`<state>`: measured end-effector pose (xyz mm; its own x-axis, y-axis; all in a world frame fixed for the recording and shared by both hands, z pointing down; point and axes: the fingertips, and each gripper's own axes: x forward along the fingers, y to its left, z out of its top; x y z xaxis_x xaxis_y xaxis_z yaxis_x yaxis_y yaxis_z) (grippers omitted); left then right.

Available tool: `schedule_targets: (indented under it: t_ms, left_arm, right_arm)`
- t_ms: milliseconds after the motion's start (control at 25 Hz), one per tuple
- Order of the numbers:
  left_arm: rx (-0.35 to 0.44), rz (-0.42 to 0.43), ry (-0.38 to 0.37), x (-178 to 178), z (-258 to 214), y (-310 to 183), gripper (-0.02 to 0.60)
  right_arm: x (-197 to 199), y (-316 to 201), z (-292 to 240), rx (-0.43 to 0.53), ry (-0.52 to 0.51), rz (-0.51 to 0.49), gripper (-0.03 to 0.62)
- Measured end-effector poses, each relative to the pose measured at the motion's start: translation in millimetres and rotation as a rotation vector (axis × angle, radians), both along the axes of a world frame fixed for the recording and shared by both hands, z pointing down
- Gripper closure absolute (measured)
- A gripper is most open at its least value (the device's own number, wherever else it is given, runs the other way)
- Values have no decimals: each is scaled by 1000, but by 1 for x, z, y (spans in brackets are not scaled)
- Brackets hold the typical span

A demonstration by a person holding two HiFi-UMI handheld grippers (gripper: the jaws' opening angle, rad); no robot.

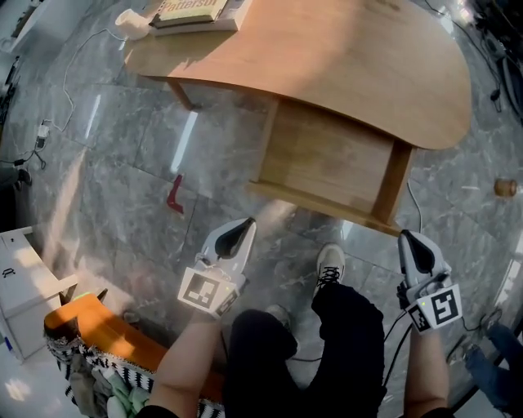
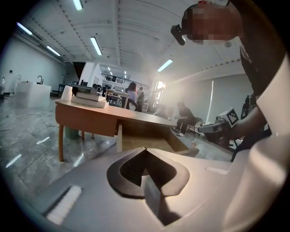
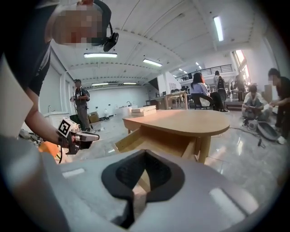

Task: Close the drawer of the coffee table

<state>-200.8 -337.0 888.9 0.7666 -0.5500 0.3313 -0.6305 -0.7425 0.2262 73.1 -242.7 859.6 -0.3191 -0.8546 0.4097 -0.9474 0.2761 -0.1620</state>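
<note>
Head view, from the left: the left gripper [image 1: 239,231], jaws pressed together on nothing, hangs just short of the coffee table [image 1: 368,65]. The drawer [image 1: 327,159] juts open from under the table's near edge. The right gripper [image 1: 414,245], jaws likewise together and empty, sits near the table's right leg.

The drawer [image 1: 327,163] juts out from under the table's [image 1: 368,65] near edge. Books [image 1: 196,11] lie on the table's far left corner. Before the drawer, the left gripper [image 1: 243,224] is near its left corner and the right gripper [image 1: 409,238] near its right corner, with a shoe [image 1: 329,265] between them.
</note>
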Motion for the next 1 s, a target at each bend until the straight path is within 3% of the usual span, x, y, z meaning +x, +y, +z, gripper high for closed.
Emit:
schedule_targets:
  t_ms: [160,400,640,1000]
  left_arm:
    - [54,-8,21,-16,52,-12,575]
    - [147,19,22,-26,88,-33,575]
    - [236,36,9,-30,97,-46,575]
    - [258,17,52,-27,105,-51,575]
  right_arm:
    - [7,-5,17,61,25,31,595]
    - [12,-5,25,158,63,69,595]
    - [15,1,24,251,60,139,595]
    - [23,40,27,283,83,237,595]
